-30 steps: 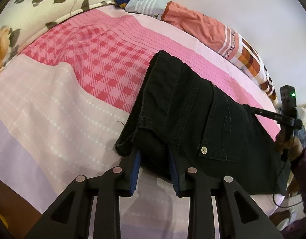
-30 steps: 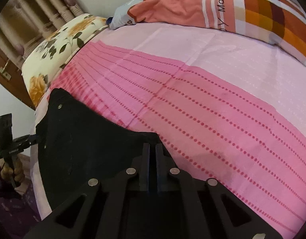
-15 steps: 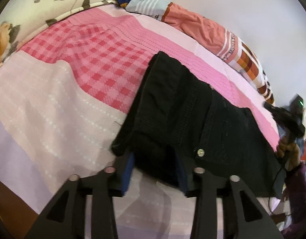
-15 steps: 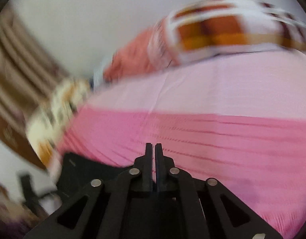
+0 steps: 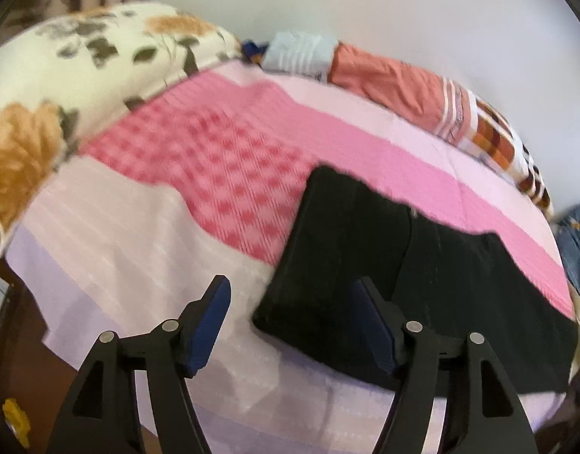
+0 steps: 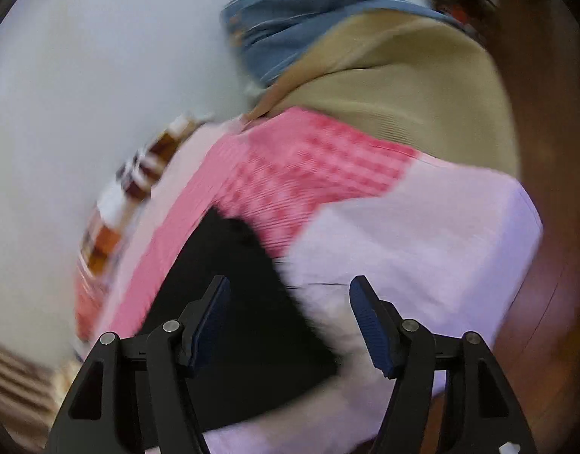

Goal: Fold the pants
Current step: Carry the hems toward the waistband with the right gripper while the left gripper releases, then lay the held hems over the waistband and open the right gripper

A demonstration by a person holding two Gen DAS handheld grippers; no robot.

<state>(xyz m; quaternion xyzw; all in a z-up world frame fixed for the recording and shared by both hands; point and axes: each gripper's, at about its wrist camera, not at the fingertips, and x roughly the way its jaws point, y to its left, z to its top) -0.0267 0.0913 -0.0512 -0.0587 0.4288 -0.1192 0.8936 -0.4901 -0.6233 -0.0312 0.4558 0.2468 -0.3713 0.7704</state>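
Note:
The black pants (image 5: 403,276) lie folded flat on the pink bed sheet (image 5: 222,166), near the front edge. My left gripper (image 5: 290,321) is open and empty, pulled back just in front of the pants' left end. In the right wrist view, one end of the pants (image 6: 229,302) lies on the sheet (image 6: 403,249). My right gripper (image 6: 290,321) is open and empty above that end. Both views are blurred.
A floral pillow (image 5: 82,75) is at the far left. An orange patterned blanket (image 5: 422,90) lies along the wall. Blue jeans (image 6: 301,11) and a tan cloth (image 6: 403,87) lie past the bed's end. The sheet's front edge (image 5: 101,340) is close.
Both grippers have opened and let go of the pants. The left gripper has pulled back. The right gripper has swung round toward the other end of the bed.

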